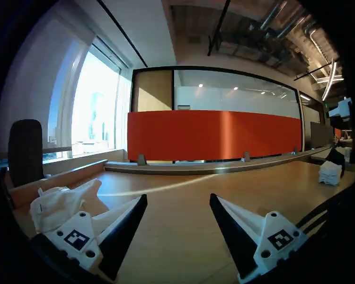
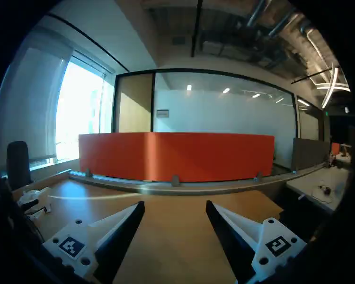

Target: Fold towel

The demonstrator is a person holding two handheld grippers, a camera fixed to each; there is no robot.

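Near the tabletop's (image 1: 191, 187) left edge we see a crumpled white towel (image 1: 59, 204), just beside our left hand-held gripper (image 1: 177, 208), whose fingers stand apart, holding nothing. Our right hand-held gripper (image 2: 174, 213) likewise gapes above the tabletop, facing an orange partition (image 2: 177, 156).

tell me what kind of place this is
Most likely an open-plan office. A long wooden desk has an orange divider along its far edge, there is a glass wall behind that, and bare pipes run under the ceiling.
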